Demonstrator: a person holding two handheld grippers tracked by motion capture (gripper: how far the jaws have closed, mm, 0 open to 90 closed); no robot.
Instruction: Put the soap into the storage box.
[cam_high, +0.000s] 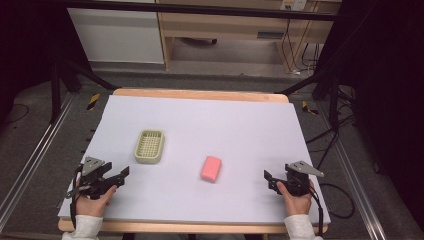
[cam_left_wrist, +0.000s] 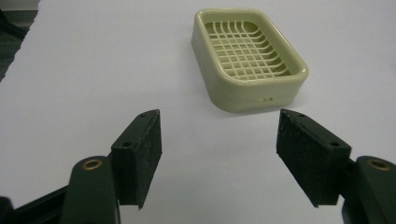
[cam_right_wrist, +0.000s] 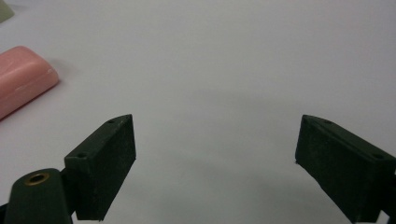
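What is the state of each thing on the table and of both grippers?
soap dish: empty, upright, apart from the soap.
pink soap: lying flat on the table, untouched.
left gripper: open, fingers around nothing.
right gripper: open, fingers around nothing.

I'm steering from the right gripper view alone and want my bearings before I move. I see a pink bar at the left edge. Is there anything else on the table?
Observer: Yes. The high view has a pale green soap dish with a grid floor, apart from the pink soap bar, on its far left.
Operator: Is the dish empty?
Observer: It is; the left gripper view looks straight into it and nothing lies on the grid.
Operator: What is the left gripper doing?
Observer: The left gripper is open, holding nothing, short of the dish, at the table's near left corner.
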